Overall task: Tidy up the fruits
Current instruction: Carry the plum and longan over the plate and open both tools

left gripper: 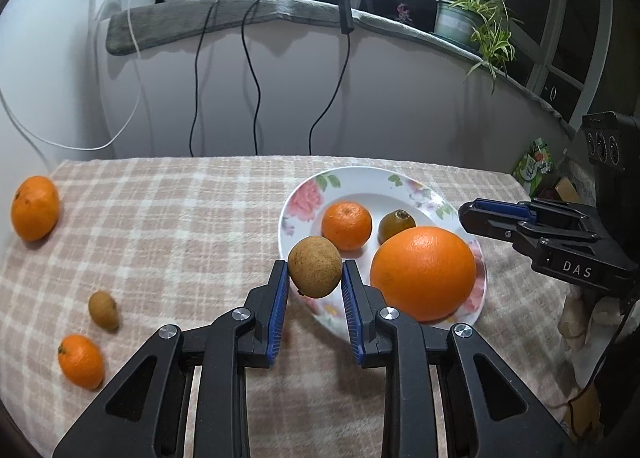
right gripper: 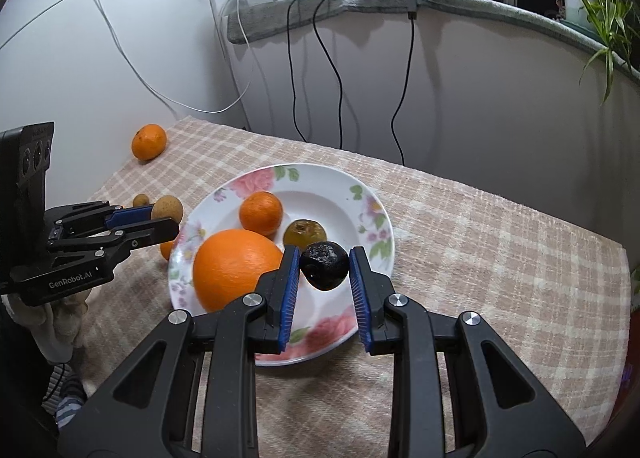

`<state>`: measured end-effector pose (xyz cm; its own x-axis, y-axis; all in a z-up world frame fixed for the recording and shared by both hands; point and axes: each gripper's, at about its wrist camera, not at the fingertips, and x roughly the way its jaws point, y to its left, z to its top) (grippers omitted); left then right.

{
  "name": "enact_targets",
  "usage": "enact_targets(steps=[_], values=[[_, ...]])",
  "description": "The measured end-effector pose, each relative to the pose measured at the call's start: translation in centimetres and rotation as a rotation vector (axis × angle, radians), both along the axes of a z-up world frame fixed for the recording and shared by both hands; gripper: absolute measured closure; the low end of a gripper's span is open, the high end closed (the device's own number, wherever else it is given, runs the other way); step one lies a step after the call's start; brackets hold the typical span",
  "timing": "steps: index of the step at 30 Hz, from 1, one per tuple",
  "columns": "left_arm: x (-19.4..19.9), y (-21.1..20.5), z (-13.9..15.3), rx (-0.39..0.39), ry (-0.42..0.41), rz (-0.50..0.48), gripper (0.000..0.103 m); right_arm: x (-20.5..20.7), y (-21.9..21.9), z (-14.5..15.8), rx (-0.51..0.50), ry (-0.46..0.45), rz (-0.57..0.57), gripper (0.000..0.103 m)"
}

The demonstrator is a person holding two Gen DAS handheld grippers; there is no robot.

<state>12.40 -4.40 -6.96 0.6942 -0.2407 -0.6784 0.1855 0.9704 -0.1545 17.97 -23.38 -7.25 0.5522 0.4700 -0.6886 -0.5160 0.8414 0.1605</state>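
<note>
While each claw grips fruit, plate (right gripper: 372, 218) waits.

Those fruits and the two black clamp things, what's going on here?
A person is gathering fruit onto a flowered plate using two handheld grippers. The left gripper is shut on a brown fruit at the plate's edge; the right gripper is shut on a dark fruit above the plate. A big orange, a tangerine and a greenish-brown fruit already lie on the plate. Two tangerines and a small brown fruit remain on the checked cloth.
</note>
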Motion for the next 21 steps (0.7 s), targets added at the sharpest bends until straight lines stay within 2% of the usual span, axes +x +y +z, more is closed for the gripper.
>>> enact_targets(steps=[21], values=[[0.66,-0.52,-0.29,0.001,0.011,-0.014,0.077,0.93,-0.15,-0.98,0.001,0.026,-0.001,0.076]])
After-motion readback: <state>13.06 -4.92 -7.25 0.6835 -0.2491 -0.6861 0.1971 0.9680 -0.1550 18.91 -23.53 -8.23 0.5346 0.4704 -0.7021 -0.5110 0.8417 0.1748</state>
